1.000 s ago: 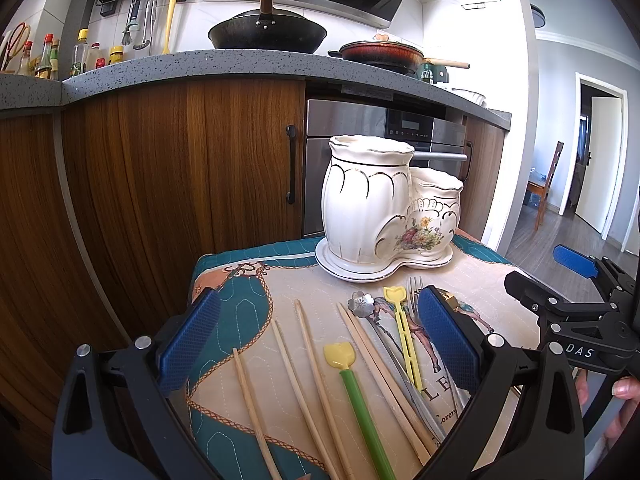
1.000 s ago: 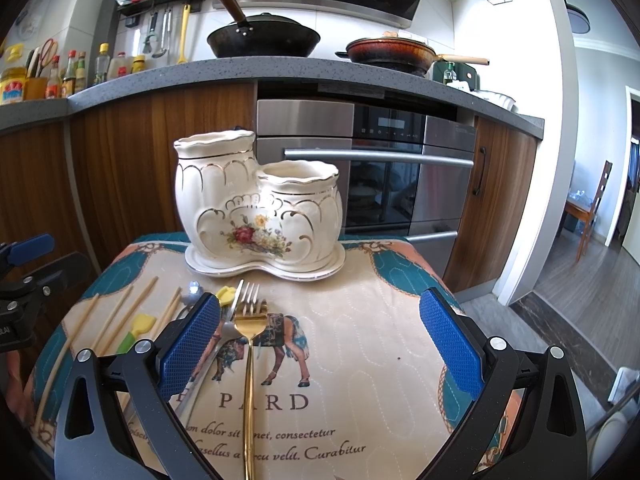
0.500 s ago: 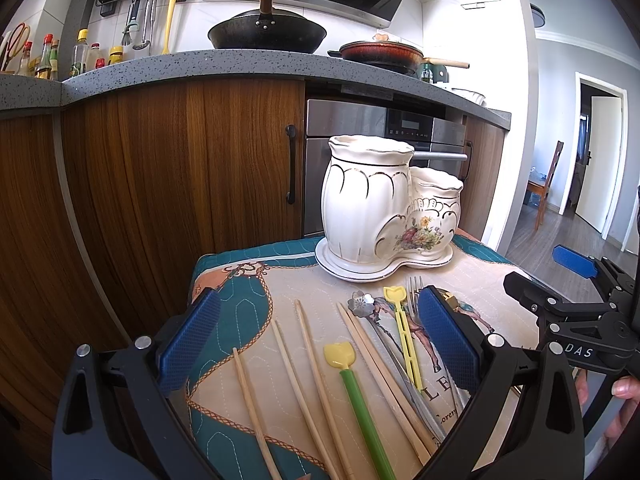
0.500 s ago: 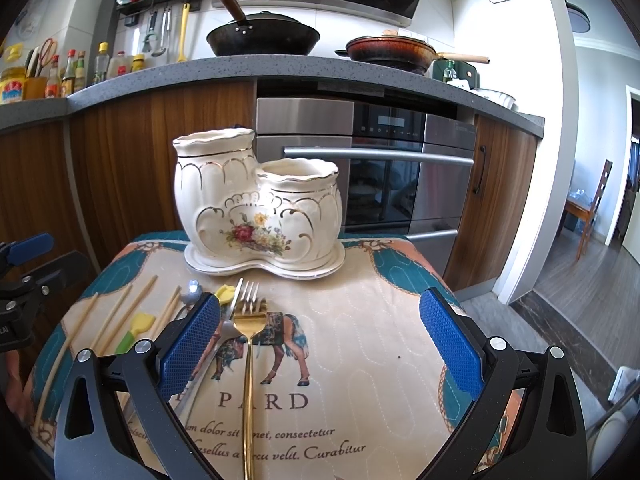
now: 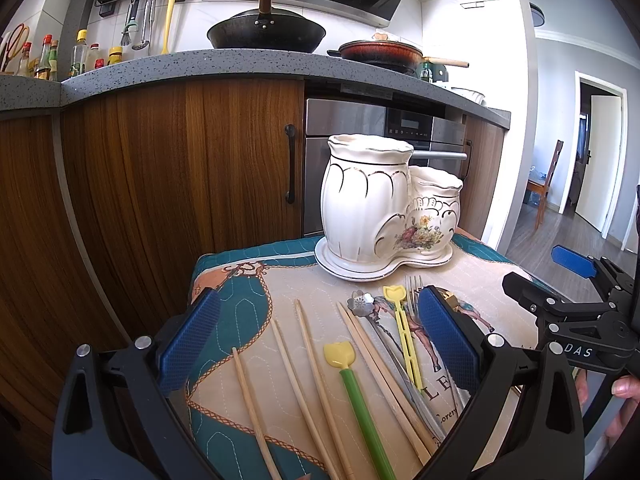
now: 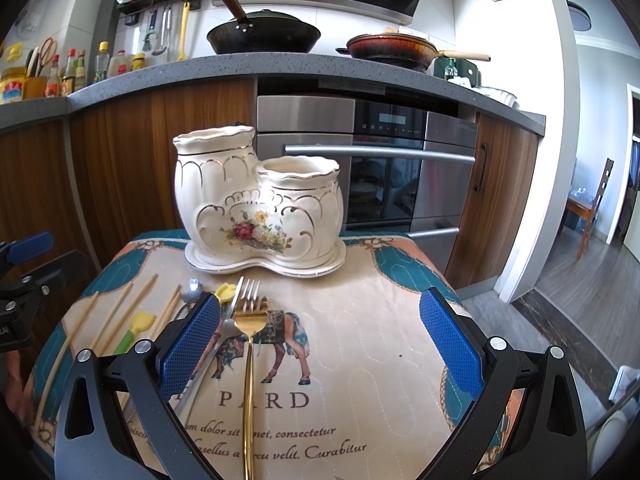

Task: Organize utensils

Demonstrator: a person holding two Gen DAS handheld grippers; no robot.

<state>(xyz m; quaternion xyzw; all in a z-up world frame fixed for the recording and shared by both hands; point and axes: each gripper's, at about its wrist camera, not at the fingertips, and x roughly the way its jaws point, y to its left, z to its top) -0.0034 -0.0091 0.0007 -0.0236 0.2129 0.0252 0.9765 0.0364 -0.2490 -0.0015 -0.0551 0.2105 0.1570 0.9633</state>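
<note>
A white ceramic two-cup utensil holder (image 5: pixel 384 208) (image 6: pixel 256 208) with gold trim and a flower print stands on its saucer at the back of a small cloth-covered table. In front of it lie several wooden chopsticks (image 5: pixel 304 364) (image 6: pixel 128 312), a green stick with a yellow tip (image 5: pixel 360 408), a yellow pick (image 5: pixel 406 336), a silver flower-end spoon (image 5: pixel 362 304), a silver fork (image 5: pixel 414 284) and a gold fork (image 6: pixel 250 344). My left gripper (image 5: pixel 318 344) is open above the chopsticks. My right gripper (image 6: pixel 320 344) is open above the gold fork and the horse print.
The quilted cloth (image 6: pixel 360 312) covers the table and drops off at each edge. Behind stand wooden cabinets (image 5: pixel 180 180), a steel oven (image 6: pixel 380 168) and a counter with pans (image 6: pixel 264 34). A hand (image 5: pixel 624 388) holds the right gripper body at the left view's right edge.
</note>
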